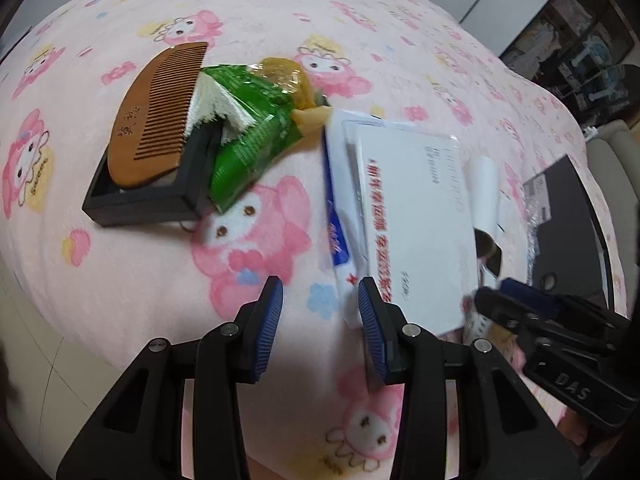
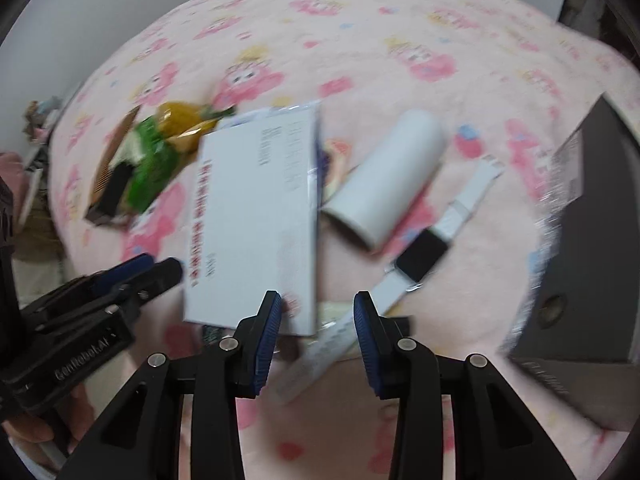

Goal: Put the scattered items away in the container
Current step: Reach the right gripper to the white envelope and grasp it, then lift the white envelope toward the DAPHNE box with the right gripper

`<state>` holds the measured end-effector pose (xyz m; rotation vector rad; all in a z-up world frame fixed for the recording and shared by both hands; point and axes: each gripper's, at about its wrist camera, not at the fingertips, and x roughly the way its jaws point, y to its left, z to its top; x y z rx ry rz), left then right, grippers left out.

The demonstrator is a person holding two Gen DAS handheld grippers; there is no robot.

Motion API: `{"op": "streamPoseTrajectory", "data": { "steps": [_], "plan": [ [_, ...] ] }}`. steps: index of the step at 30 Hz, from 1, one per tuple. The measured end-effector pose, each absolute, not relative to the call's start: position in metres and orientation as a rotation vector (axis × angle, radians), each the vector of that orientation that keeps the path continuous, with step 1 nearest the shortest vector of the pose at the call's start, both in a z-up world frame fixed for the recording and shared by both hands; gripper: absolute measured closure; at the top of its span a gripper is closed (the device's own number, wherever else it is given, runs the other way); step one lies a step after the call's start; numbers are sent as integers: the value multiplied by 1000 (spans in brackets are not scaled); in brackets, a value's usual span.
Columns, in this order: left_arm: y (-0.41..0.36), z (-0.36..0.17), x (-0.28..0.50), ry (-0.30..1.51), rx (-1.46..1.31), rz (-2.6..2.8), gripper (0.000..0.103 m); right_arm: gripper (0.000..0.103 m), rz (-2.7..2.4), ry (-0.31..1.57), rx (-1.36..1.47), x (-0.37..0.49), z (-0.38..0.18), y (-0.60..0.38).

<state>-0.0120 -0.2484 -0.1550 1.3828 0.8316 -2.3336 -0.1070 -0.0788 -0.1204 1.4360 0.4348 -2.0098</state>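
A brown wooden comb [image 1: 156,114] lies on a small black box [image 1: 140,196], beside a green packet [image 1: 248,140] and a yellow packet [image 1: 286,80]. A white envelope [image 1: 416,224] [image 2: 256,216] lies on the pink blanket [image 1: 140,272]. A white tube [image 2: 384,184], a white-strapped smartwatch [image 2: 424,258] and a white strip [image 2: 320,356] lie to its right. A large dark box [image 2: 588,280] stands at far right. My left gripper [image 1: 320,320] is open above the blanket by the envelope's near corner. My right gripper [image 2: 318,328] is open over the strip.
The blanket has a pink cartoon print and covers a raised surface. Its near left edge drops off to a tiled floor [image 1: 32,360]. Shelves with clutter [image 1: 580,60] stand at far right. The right gripper shows in the left wrist view [image 1: 540,312].
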Motion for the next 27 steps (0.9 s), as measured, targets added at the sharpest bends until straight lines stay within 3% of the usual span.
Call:
{"op": "streamPoseTrajectory", "data": {
  "steps": [10,12,17,21,27],
  "plan": [
    [-254,-156,-19,792,1399,-2302,64,69,-1934,506,1303,-83,-111,-107],
    [-254,-152,-14,772,1384,-2308,69,69,-1904,513,1290,-78,-114,-116],
    [-263,-157,-9,852,1388,-2320,68,68,-1849,520,1328,-80,-128,-124],
    [-259,-157,-10,862,1397,-2346,68,60,-1830,567,1304,-73,-133,-126],
    [-251,-163,-25,821,1438,-2346,68,60,-1919,646,1294,-75,-133,-122]
  ]
}}
